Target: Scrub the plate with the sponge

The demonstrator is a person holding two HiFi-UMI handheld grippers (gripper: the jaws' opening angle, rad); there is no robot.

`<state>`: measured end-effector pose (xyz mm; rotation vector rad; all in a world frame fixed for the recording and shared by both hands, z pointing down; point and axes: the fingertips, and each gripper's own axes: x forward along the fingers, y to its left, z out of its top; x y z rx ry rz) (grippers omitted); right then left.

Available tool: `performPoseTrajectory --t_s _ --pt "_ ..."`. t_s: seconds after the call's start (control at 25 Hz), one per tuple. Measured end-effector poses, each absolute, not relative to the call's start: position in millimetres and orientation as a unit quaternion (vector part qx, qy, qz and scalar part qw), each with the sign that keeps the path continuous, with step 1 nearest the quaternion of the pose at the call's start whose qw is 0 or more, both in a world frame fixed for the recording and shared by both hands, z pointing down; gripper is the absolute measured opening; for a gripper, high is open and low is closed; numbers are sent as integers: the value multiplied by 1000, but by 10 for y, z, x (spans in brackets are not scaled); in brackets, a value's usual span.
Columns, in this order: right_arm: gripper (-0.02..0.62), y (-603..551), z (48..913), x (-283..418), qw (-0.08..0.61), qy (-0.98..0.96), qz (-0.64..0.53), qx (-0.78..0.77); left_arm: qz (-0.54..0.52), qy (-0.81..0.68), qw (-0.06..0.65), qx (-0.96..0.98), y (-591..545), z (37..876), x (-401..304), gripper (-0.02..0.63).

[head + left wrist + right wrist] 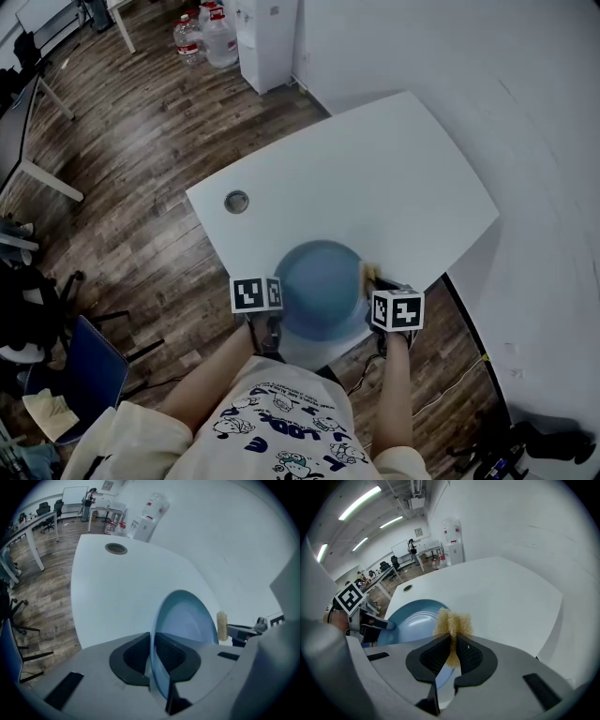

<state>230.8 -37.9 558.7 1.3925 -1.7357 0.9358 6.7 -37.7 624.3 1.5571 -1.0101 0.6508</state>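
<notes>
Two things are gripped at the near edge of the white worktop (394,178). The blue plate (319,286) lies there, partly out over the edge towards the person. The scrubbing step looks to be in hand, though only at the plate's right rim, not yet on its middle.

The left gripper (152,641) is clamped narrowly on the plate's near rim, a pad on each face, steadying it. The right gripper (452,644) is pinched tight on the yellow sponge (452,620). The sponge's frayed top stands out beyond the jaws, at or just beside the rim; I cannot tell whether it touches.

Next, I judge, the sponge must be pressed onto the plate's face and swept across it while the left grip holds firm.
</notes>
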Motion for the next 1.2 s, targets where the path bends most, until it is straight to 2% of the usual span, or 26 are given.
performPoseTrajectory --t_s 0.64,1.04,1.2 --pt "49 -368 5581 2378 340 -654 363 569 262 -479 539 642 -769 6238 -405 46" --pt "49 -352 5608 2418 338 -641 367 584 236 -481 540 649 -849 6249 -393 47" --pt "49 -333 5623 2418 338 -636 371 586 216 -474 547 655 -861 6213 -371 86"
